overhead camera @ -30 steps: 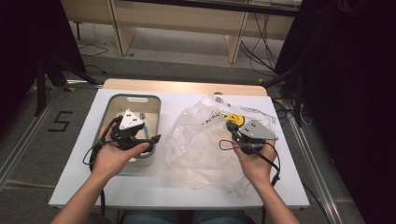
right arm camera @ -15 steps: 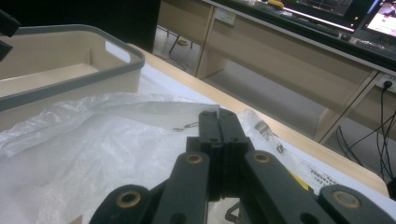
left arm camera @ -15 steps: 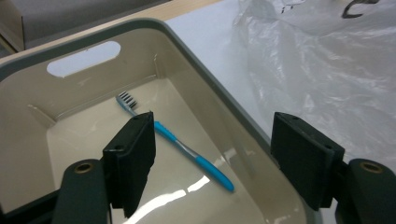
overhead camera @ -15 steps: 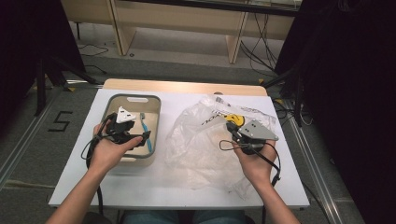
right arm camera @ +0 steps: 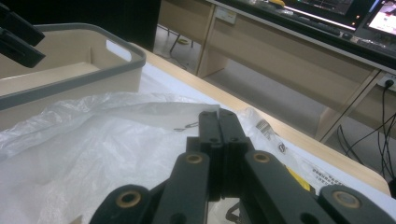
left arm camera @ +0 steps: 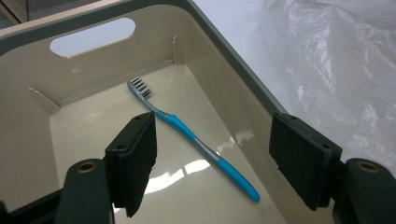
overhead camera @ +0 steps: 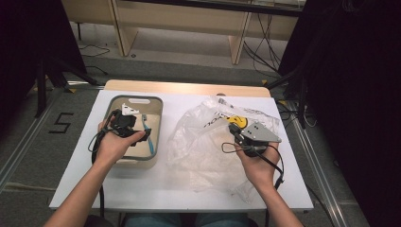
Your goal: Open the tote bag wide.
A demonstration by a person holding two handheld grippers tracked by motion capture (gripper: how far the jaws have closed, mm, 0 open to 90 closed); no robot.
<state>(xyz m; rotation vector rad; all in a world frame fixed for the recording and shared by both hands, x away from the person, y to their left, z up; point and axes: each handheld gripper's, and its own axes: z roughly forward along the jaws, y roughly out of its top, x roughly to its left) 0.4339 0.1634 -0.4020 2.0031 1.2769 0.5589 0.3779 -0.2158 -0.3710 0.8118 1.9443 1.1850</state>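
- Count: one toothbrush (left arm camera: 194,140), one beige bin (overhead camera: 158,124), one clear plastic bag (overhead camera: 203,146), two grippers, one white table (overhead camera: 85,161).
- Toothbrush: blue and grey, flat on the bin floor, bristle head toward the wall with the handle slot, handle running diagonally toward the camera in the left gripper view. In the high view, a blue strip (overhead camera: 150,139) along the bin's right side.
- Left gripper (left arm camera: 212,158): jaws spread wide, nothing clamped; have just been narrowing slightly, with the toothbrush below and between the pads, not touched. In the high view (overhead camera: 124,124), held over the bin interior.
- Right gripper (right arm camera: 218,122): jaws clenched pad to pad, pressed against each other above the bag's crumpled film; no film seen pinched. In the high view (overhead camera: 236,130), sits over the bag's right part, near the yellow print.
- Bin left, bag right, both on the table, apart.
- Left gripper view alone gives: bristles, handle slot in the far wall, pad gap.
- Right gripper view alone gives: shut jaw line, bin's grey rim side-on, desks and monitors beyond the table edge.
- High view alone gives: both forearms, trailing cables, grey plate on the right gripper, floor with a "5" mark.
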